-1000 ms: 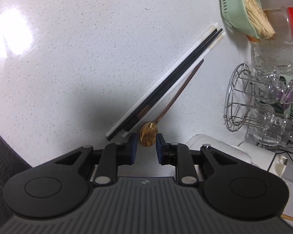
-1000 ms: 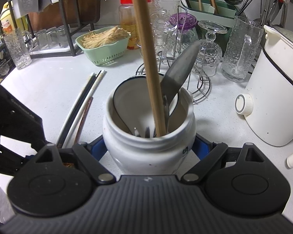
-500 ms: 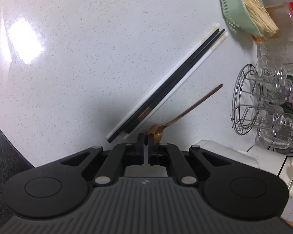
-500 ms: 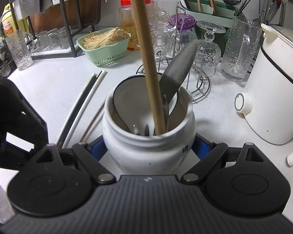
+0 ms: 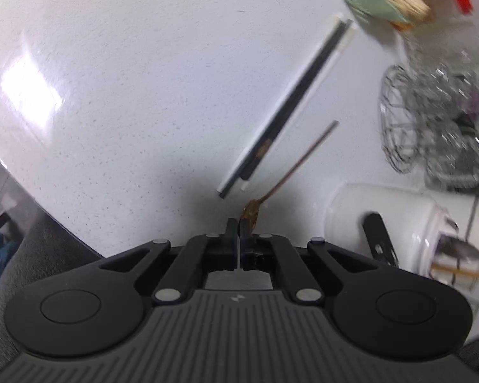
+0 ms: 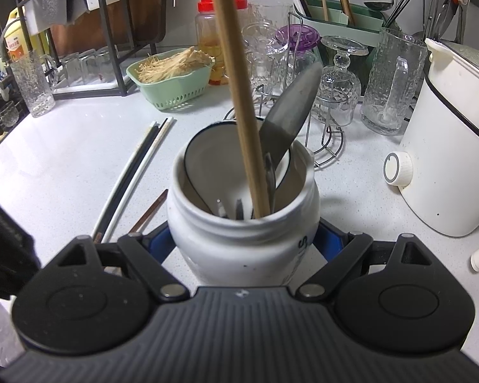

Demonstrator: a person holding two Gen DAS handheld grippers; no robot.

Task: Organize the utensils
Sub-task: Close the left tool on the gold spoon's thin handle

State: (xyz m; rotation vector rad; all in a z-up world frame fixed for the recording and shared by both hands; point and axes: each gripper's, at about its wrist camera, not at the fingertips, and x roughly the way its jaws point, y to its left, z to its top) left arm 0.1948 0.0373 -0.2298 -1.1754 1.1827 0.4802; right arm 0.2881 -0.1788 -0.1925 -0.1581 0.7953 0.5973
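The left claw (image 5: 239, 223) is clamped on the bowl of the bronze spoon (image 5: 298, 162), a thin, slick edge hold, so I judge the spoon could pivot or slip out on its way to the jar. Its handle runs up and right, away from the claw, above the counter (image 5: 127, 79) beside the chopsticks (image 5: 287, 111). The right claw (image 6: 244, 239) grips the white jar (image 6: 239, 242), already crowded with utensils.
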